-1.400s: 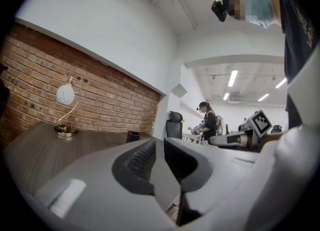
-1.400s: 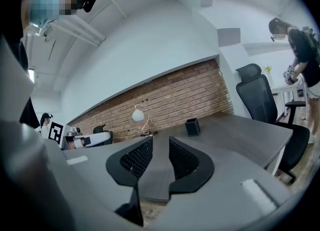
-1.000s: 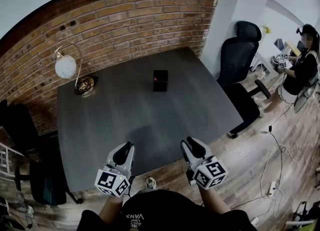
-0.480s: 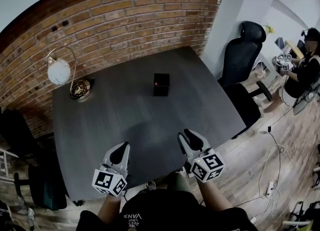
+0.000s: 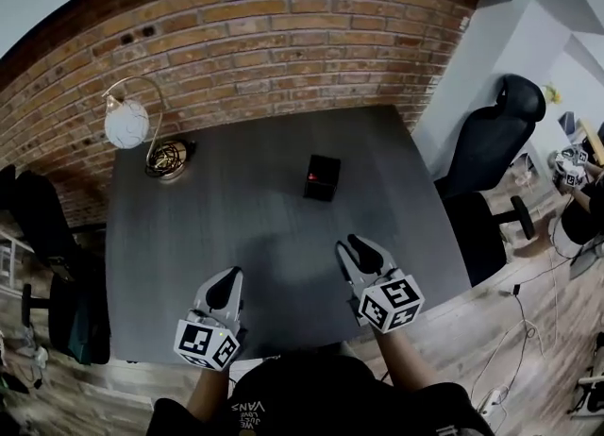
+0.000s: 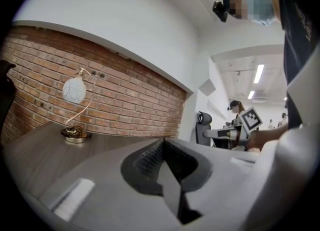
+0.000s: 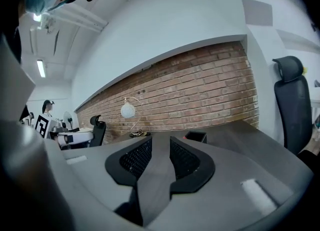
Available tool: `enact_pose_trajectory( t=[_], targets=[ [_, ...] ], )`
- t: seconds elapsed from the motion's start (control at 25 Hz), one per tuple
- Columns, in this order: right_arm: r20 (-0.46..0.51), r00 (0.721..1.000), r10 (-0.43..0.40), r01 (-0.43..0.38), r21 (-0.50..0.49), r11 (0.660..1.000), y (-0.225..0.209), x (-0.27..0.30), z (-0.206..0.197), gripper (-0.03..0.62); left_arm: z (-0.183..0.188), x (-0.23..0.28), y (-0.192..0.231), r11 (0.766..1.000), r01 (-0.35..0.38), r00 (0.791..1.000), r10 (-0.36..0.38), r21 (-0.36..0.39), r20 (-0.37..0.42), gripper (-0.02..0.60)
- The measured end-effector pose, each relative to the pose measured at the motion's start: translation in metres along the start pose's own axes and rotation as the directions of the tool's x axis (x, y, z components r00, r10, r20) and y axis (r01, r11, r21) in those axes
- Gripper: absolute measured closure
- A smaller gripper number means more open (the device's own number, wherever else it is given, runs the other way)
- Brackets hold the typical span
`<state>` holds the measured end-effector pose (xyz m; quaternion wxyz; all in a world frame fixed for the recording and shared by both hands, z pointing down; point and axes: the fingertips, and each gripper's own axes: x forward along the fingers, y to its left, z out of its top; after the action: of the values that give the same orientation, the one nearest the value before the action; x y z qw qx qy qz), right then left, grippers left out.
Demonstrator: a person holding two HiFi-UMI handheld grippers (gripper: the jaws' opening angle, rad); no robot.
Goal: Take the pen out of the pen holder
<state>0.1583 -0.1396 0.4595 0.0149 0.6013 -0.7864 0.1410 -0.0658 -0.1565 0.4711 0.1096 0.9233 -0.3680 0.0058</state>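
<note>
A black square pen holder [image 5: 322, 177] stands near the middle of the dark grey table [image 5: 236, 208], with a small red pen tip [image 5: 312, 176] showing inside it. In the right gripper view the pen holder [image 7: 196, 136] sits far ahead, just right of the jaws. My left gripper [image 5: 229, 280] hovers over the table's near edge, shut and empty; its pads meet at the tips [image 6: 161, 144]. My right gripper [image 5: 357, 247] hovers beside it, well short of the holder, with its pads a narrow gap apart [image 7: 160, 142] and nothing between them.
A globe lamp [image 5: 125, 124] on a round brass base [image 5: 167, 158] stands at the table's far left corner, against the brick wall [image 5: 283, 47]. A black office chair [image 5: 491, 142] is off the right side. A dark chair [image 5: 38, 226] stands at the left.
The view has shifted closer to the table. Both grippers now hang over its near edge instead of over the floor. Their jaws look the same.
</note>
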Motion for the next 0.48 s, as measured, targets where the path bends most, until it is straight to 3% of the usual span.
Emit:
enact_pose_trajectory(
  t=[0.48],
  targets=[
    [-0.063, 0.989, 0.133, -0.138, -0.091, 0.986, -0.041, 0.072, 0.009, 0.505, -0.008, 0.024, 0.000, 0.989, -0.148, 0.989, 0.148, -0.018, -0.021, 0.528]
  ],
)
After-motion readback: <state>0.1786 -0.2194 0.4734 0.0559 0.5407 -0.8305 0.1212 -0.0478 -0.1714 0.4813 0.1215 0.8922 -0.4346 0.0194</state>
